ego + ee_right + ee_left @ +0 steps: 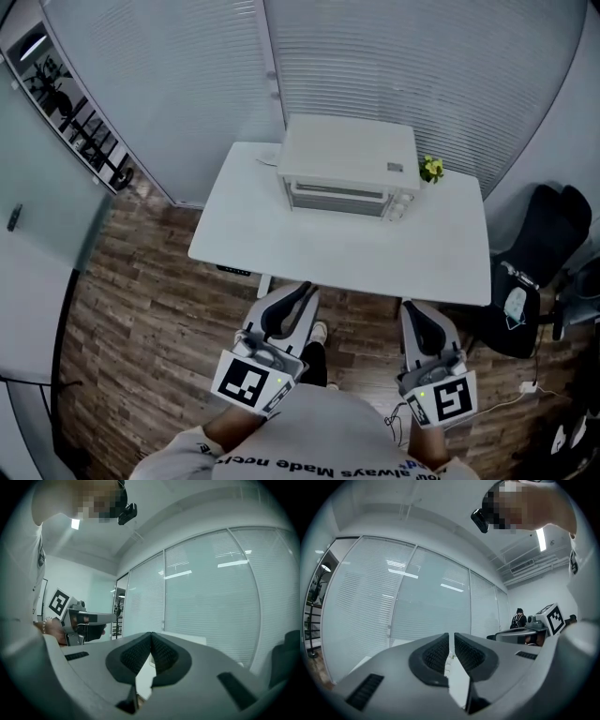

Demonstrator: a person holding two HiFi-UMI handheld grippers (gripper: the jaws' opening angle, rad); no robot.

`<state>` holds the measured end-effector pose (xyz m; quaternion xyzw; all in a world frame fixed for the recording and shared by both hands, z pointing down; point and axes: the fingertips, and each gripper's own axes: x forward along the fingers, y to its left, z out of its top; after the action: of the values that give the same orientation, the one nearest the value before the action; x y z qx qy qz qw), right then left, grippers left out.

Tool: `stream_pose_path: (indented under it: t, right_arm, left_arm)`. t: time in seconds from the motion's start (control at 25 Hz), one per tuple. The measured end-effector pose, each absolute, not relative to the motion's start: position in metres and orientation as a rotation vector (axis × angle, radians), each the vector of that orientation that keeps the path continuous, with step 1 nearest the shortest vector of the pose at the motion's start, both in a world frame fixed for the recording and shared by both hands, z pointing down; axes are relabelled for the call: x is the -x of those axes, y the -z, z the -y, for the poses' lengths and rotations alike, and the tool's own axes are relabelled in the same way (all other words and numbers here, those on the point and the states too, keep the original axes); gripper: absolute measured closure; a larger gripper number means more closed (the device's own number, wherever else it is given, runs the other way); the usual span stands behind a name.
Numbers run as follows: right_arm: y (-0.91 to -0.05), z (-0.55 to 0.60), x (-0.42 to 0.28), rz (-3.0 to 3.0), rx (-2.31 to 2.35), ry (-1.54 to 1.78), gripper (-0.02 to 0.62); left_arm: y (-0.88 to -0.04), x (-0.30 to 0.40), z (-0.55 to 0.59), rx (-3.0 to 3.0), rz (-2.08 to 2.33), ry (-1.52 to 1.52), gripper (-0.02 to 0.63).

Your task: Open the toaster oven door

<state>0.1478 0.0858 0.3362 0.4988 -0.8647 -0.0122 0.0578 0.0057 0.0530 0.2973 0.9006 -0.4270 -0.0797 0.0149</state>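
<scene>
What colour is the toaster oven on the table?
The toaster oven is white; best seen in the head view.

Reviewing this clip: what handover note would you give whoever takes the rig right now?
Left gripper: fingers a slit apart, empty.
Right gripper: fingers together, empty.
Both are short of the white table's near edge and point toward it.
The toaster oven sits at the table's far side. Its door faces the person and is shut.
Done: nothing on the oven yet.
Left: reach the door and pull it open.
</scene>
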Motion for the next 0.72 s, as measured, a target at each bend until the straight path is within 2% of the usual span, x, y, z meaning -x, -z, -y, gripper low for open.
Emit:
stream_pose_path:
  t: [0.72]
  right_arm:
    - [-0.308, 0.089, -0.115, 2.619, -1.527, 0.107, 0.588]
  left_arm:
    - [-0.275, 0.024, 0.125, -2.828, 1.317, 0.26, 0.558]
